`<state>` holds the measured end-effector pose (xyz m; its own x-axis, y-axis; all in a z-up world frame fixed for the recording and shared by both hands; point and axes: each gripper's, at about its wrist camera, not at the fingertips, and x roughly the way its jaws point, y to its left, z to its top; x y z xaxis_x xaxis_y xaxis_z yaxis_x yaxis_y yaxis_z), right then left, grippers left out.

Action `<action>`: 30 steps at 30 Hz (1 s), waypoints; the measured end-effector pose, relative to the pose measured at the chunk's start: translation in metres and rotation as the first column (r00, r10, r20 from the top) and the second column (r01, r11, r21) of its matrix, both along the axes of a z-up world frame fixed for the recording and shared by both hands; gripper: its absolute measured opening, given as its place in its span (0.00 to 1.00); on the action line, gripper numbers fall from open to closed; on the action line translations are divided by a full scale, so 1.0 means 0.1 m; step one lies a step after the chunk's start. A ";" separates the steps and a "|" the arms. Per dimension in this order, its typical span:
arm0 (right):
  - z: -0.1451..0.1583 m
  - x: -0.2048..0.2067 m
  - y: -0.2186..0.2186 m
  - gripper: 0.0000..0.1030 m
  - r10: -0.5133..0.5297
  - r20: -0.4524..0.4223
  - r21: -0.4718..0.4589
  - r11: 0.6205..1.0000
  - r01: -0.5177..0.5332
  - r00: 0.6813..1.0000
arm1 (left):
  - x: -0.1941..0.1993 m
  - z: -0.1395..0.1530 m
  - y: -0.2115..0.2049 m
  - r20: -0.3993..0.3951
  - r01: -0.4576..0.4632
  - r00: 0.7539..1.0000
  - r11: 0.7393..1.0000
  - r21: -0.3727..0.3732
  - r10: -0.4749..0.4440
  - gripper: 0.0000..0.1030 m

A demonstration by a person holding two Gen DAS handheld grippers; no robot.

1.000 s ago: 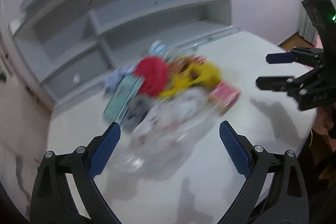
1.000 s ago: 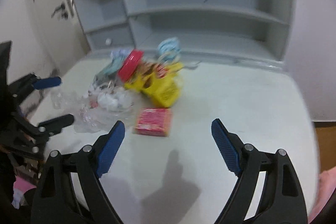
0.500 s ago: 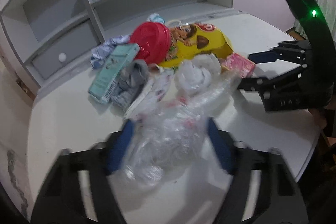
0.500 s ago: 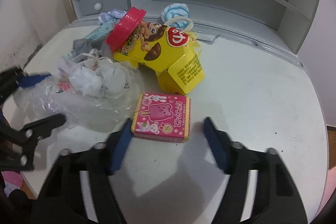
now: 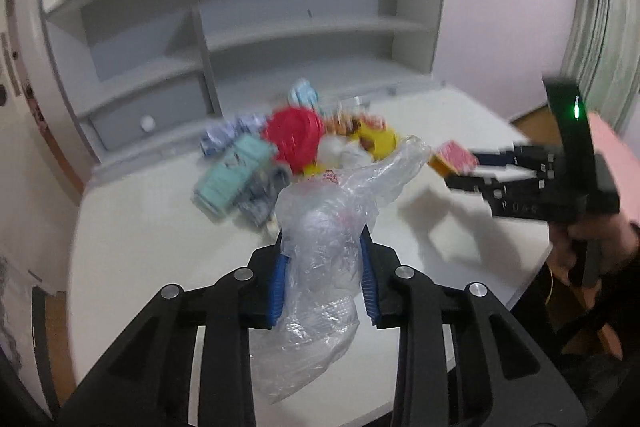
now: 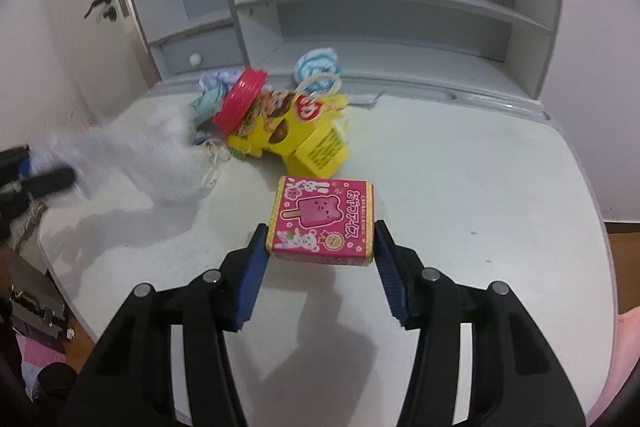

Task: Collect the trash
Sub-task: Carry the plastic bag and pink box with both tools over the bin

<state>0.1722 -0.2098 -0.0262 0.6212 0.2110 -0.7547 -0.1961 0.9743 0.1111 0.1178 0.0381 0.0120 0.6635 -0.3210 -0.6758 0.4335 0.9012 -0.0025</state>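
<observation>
Key relation here: bag mouth vs. box. Left gripper (image 5: 324, 279) clamped on the clear plastic bag (image 5: 320, 251), jaws just been closing with the film bunched between the blue pads, so a real grip, not a hover. Bag's long axis running away from the fingers toward the pile, loose open end flopping up and to the right, toward the other hand. Rest of the bag hanging below the pads over the table (image 5: 160, 247).

Right gripper (image 6: 320, 259) pinching the pink box (image 6: 324, 223) across its short sides, both pads touching the edges, jaws half shut and steady in the last instant. Box sitting flat-ish between the fingertips and poking out forward past them, picture side up. Seen from the left view, looks lifted clear of the table, shadow underneath, just beside the bag's upper lip.

So: box to the right of the bag opening, near but not inside. Right hand obviously the nearer one for the drop, left just holding the sack. Guessing the next bit needs the mouth spread wider, since one pinch on crumpled film leaves a poor opening.

Rest of the trash still in a heap near the shelf (image 6: 380, 7): yellow tub (image 6: 288, 127) with red lid (image 6: 240, 95) on its side, teal box (image 5: 232, 175), blue-white wad (image 6: 318, 65). All well apart from both sets of fingers.
</observation>
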 end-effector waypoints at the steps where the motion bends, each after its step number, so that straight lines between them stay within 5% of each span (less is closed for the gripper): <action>1: 0.04 -0.03 -0.05 0.50 -0.008 0.011 0.002 1.000 0.008 1.000 | -0.01 0.09 0.00 0.009 0.000 1.000 1.000 -0.013 0.000 0.29; 10: 0.23 -0.39 -0.68 0.50 -0.113 0.068 0.023 0.993 0.112 0.991 | 0.02 0.38 -0.66 0.066 0.089 0.994 0.996 0.015 -0.090 0.29; 16: 0.21 -0.91 -1.64 0.50 -0.300 0.076 0.013 0.954 0.300 0.951 | -0.02 0.25 -1.97 0.070 0.296 0.952 0.955 0.009 -0.296 0.29; 22: 0.05 -1.73 -2.77 0.50 -0.530 0.062 -0.023 0.847 0.532 0.846 | -0.28 -0.02 -3.35 0.040 0.505 0.863 0.862 -0.042 -0.503 0.29; 30: -0.48 -2.77 -3.93 0.50 -0.755 -0.007 -0.040 0.655 0.755 0.655 | -0.79 -0.69 -4.90 -0.056 0.678 0.729 0.731 -0.079 -0.682 0.29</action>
<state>-0.1044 -0.6030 -0.0738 0.5397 -0.3468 -0.7671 0.6107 0.7885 0.0732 0.0391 -0.4522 -0.0568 0.2020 -0.7008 -0.6842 0.9266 0.3630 -0.0983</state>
